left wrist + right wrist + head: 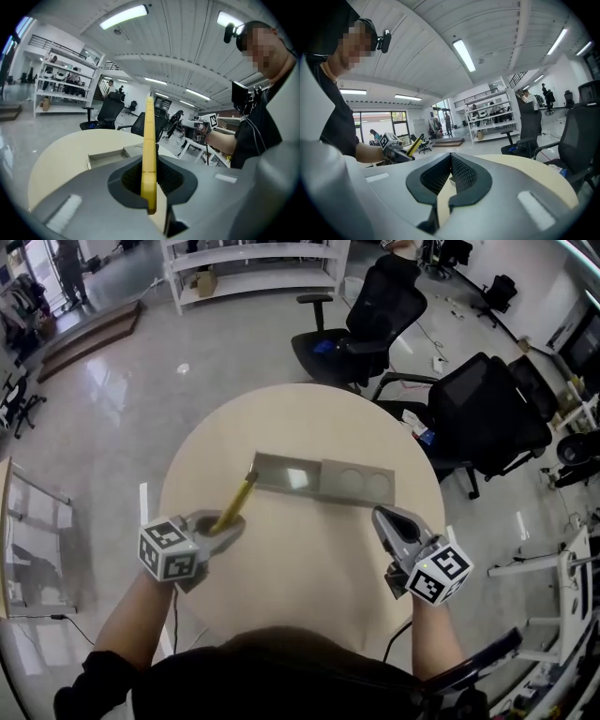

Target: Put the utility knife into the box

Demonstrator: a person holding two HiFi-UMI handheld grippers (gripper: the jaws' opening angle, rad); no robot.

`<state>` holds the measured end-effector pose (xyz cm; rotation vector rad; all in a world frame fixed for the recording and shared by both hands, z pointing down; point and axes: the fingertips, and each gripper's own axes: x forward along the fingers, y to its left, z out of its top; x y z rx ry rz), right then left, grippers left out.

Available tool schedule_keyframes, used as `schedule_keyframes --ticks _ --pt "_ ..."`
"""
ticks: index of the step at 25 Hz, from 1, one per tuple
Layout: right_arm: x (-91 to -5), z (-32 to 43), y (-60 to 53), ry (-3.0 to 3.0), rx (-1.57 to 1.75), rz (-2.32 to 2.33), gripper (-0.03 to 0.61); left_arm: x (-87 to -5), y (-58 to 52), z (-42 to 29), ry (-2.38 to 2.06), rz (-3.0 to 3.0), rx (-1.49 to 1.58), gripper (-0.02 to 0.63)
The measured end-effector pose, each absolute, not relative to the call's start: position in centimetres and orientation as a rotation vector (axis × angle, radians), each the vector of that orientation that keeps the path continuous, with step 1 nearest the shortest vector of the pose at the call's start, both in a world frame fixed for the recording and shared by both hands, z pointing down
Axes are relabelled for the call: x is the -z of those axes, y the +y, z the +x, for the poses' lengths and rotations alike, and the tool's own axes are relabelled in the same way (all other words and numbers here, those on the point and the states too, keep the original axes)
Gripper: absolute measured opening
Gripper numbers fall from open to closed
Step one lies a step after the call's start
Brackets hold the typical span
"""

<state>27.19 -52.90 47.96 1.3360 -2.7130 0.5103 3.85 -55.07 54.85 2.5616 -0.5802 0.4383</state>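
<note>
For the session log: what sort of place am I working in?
Probably an open office or lab workroom: black office chairs beside the round table, white shelving beyond, strip lights overhead.

I get bright, even light from ceiling strips (124,16), soft glare on the floor (98,381), and fisheye bending at every edge.

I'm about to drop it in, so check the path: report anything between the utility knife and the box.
Nothing visible does. The utility knife, clamped in the left gripper, has its tip at the left end of the box; the right gripper is off its right end.
</note>
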Motion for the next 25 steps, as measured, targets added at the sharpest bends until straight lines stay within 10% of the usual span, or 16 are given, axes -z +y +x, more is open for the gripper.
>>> schedule_keyframes --ticks 25 --pt "-62.3 28.1 -73.2 -2.689 -0.514 1.173 0.015 -75.9 -71.7 10.9 0.061 2.474 -1.327 0.025"
